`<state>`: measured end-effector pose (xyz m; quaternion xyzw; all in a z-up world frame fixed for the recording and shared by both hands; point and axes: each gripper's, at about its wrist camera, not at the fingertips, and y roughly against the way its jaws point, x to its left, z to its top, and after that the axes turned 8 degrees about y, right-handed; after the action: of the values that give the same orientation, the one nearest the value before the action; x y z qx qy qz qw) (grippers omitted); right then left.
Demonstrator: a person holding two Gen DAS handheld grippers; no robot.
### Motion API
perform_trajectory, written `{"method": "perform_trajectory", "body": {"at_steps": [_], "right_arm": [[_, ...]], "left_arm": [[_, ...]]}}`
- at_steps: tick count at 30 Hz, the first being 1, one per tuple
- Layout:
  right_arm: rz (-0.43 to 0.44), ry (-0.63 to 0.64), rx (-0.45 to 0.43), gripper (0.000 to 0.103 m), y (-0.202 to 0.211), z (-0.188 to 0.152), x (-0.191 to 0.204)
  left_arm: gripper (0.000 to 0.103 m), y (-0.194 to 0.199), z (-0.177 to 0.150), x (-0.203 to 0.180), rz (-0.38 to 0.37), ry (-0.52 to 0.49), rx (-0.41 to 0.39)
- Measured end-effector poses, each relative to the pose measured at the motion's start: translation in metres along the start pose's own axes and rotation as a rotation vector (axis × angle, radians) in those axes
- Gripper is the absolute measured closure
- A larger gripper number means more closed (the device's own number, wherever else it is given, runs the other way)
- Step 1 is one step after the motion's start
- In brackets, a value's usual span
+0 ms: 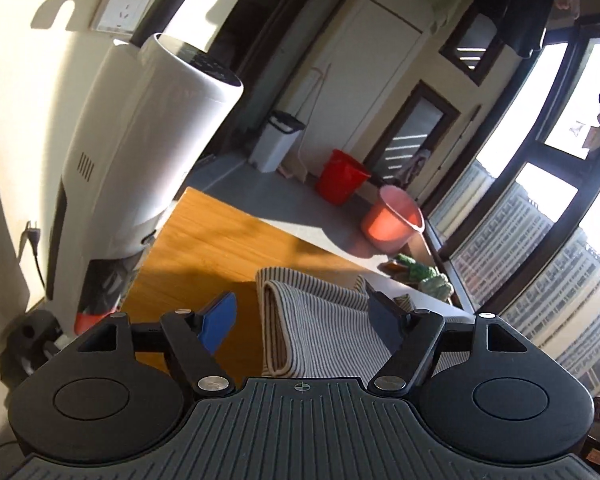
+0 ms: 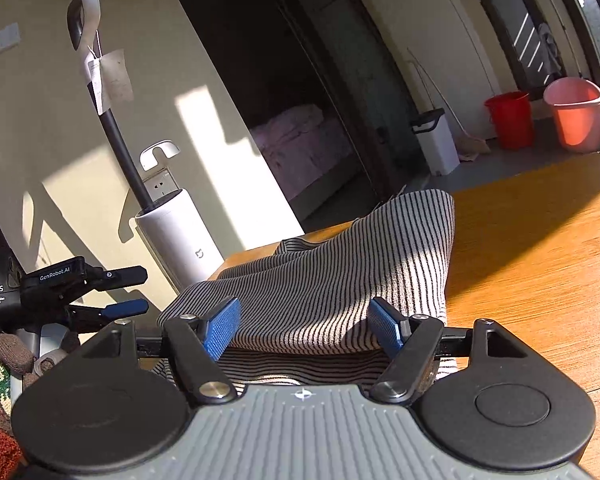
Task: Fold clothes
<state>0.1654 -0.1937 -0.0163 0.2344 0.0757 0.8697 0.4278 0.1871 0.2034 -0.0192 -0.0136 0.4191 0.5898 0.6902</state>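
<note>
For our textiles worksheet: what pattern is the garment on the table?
Thin dark and light stripes on the garment, clearest in the right wrist view.

A red bucket [image 2: 510, 120] and a pink bucket [image 2: 576, 114] stood beyond the wooden bench [image 2: 540, 248], near a white bin [image 2: 436, 142].

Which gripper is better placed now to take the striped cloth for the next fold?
Probably the right gripper: its open jaws already straddle the striped cloth. The left gripper is open beside it, off the wooden table.
</note>
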Motion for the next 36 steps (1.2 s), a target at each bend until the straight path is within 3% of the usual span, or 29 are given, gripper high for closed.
{"method": "perform_trajectory", "body": {"at_steps": [4,6,7,8,15,17,21,22,24,29,30,32,34,36], "right_arm": [[-0.006,0.000,0.002,0.031,0.000,0.000,0.000],[-0.008,0.000,0.002,0.031,-0.001,0.000,0.000],[-0.008,-0.002,0.000,0.030,-0.001,0.000,0.000],[-0.008,-0.003,-0.001,0.030,-0.001,0.000,0.000],[-0.009,-0.005,-0.001,0.029,-0.002,0.000,0.001],[-0.012,-0.007,-0.004,0.028,-0.002,0.000,0.001],[-0.014,-0.010,-0.002,0.027,-0.003,0.000,0.000],[-0.012,-0.010,-0.001,0.027,-0.003,0.000,0.000],[-0.010,-0.011,0.000,0.023,-0.004,0.000,0.000],[-0.003,-0.013,0.016,0.016,-0.006,0.000,0.000],[0.004,-0.017,0.027,0.011,-0.008,0.000,-0.001],[0.033,-0.028,0.047,0.000,-0.011,0.001,-0.003],[0.036,-0.029,0.045,0.000,-0.011,0.002,-0.003],[0.027,-0.016,0.017,0.000,-0.008,0.004,-0.001]], "left_arm": [[0.025,-0.039,-0.016,-0.014,0.065,-0.102,0.078],[0.063,-0.049,-0.020,-0.022,0.131,-0.154,0.059],[0.089,-0.047,-0.020,-0.028,0.142,-0.197,0.020],[0.099,-0.043,-0.019,-0.035,0.140,-0.245,-0.028],[0.097,-0.005,-0.012,-0.081,-0.024,-0.420,-0.225],[0.096,-0.016,-0.011,-0.076,0.004,-0.407,-0.205],[0.093,-0.056,-0.014,-0.045,0.130,-0.351,-0.046],[0.088,-0.060,-0.013,-0.036,0.157,-0.316,-0.024],[0.083,-0.052,-0.005,-0.024,0.181,-0.240,-0.038],[0.064,-0.024,-0.003,-0.029,0.080,-0.171,-0.087],[0.059,-0.019,-0.003,-0.031,0.058,-0.160,-0.097],[0.048,-0.016,-0.005,-0.040,-0.015,-0.174,-0.073],[0.038,-0.027,-0.013,-0.050,-0.049,-0.199,-0.034],[0.033,-0.041,-0.024,-0.052,-0.029,-0.209,0.000]]}}
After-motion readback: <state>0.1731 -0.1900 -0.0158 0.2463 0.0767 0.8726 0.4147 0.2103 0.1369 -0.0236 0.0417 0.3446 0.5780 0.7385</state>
